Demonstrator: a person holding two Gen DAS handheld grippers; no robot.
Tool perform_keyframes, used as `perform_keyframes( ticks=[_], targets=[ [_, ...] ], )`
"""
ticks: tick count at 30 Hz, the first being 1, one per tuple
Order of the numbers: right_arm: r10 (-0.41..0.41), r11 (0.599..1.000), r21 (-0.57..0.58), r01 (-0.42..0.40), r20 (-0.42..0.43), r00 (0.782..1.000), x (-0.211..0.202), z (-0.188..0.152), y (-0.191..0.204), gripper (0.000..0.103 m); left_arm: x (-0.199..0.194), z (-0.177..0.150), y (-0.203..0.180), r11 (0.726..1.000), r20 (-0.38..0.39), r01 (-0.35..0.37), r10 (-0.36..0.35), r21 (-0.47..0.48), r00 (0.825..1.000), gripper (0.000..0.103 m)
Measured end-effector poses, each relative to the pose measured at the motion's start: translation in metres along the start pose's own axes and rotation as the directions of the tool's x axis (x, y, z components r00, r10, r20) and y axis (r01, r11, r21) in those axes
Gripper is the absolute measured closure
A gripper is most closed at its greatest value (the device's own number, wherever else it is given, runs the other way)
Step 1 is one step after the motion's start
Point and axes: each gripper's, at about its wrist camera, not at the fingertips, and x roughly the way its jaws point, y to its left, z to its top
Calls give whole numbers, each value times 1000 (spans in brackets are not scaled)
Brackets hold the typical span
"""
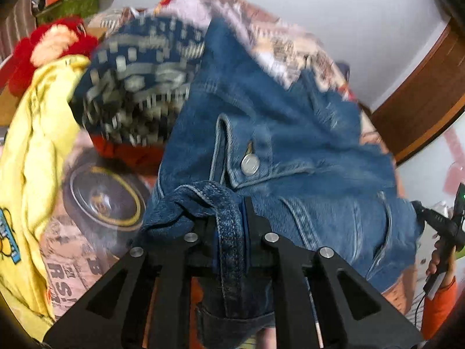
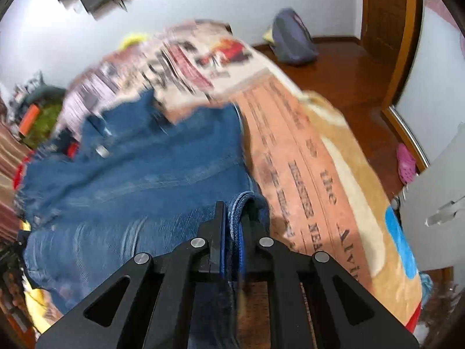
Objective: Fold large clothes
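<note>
Two grippers, left [image 1: 229, 218] and right [image 2: 232, 221], each clenched on a hem of one denim jacket [image 1: 276, 133], which hangs stretched between them over the printed bedspread [image 2: 305, 151], its long axis running gripper to gripper, neither nearer.

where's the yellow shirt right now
In the left wrist view, the yellow shirt lies at the left edge, beside the navy patterned garment and left of the denim jacket.
</note>
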Motion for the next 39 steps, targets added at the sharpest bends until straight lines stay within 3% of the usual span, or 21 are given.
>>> perform_keyframes(
  ticks=[3, 4, 6, 7, 8, 12, 18, 22, 25, 28, 31, 33, 34, 36, 39],
  targets=[
    [9, 1000, -4, -9, -31, 999, 6, -7, -4, 92, 2, -5, 0, 999, -5, -4, 4, 39, 1000, 83],
    [18, 1000, 0, -18, -33, 999, 2, -8, -6, 91, -2, -5, -2, 998, -6, -4, 5, 59, 1000, 76],
    [49, 999, 18, -48, -47, 998, -6, -9, -9, 78, -9, -6, -6, 996, -15, -8, 9, 89, 1000, 56],
    [62, 998, 26, -61, -50, 997, -7, -9, -9, 74, -15, -7, -7, 994, -7, -20, 21, 103, 1000, 41],
    [76, 997, 34, -74, -52, 996, -11, -11, -10, 66, -21, -9, -9, 993, 7, -28, 27, 115, 1000, 35],
    [51, 998, -19, -52, -50, 997, -25, -23, -7, 54, -37, -22, -7, 992, 5, -6, 6, 129, 1000, 35],
    [53, 995, -83, -63, -112, 992, -23, -53, -4, 51, -41, -47, 2, 993, -54, 78, -74, 92, 996, 35],
    [76, 995, -51, -85, -159, 984, -7, -66, -8, 51, -28, -59, 4, 992, -103, 116, -112, 41, 988, 35],
    [145, 989, 26, -143, -172, 974, 3, -71, -17, 51, -22, -63, 1, 990, -119, 140, -137, 17, 983, 36],
    [238, 971, 76, -227, -187, 953, 8, -69, -20, 51, -23, -65, -6, 989, -116, 143, -137, 43, 984, 45],
    [259, 966, 72, -250, -191, 947, 11, -68, -14, 49, -28, -63, -11, 989, -98, 134, -127, 66, 987, 62],
    [249, 969, 49, -244, -178, 952, 9, -69, -7, 57, -33, -60, -10, 988, -89, 141, -135, 64, 987, 77],
    [232, 973, 37, -229, -169, 958, 8, -70, -1, 61, -38, -59, -10, 986, -81, 154, -148, 62, 986, 79],
    [200, 979, 7, -201, -156, 967, 4, -69, 6, 84, -48, -56, -13, 982, -58, 173, -169, 69, 984, 83],
    [250, 968, 0, -252, -118, 961, -12, -57, 9, 89, -63, -51, -22, 978, -21, 176, -174, 111, 984, 86]
  ],
)
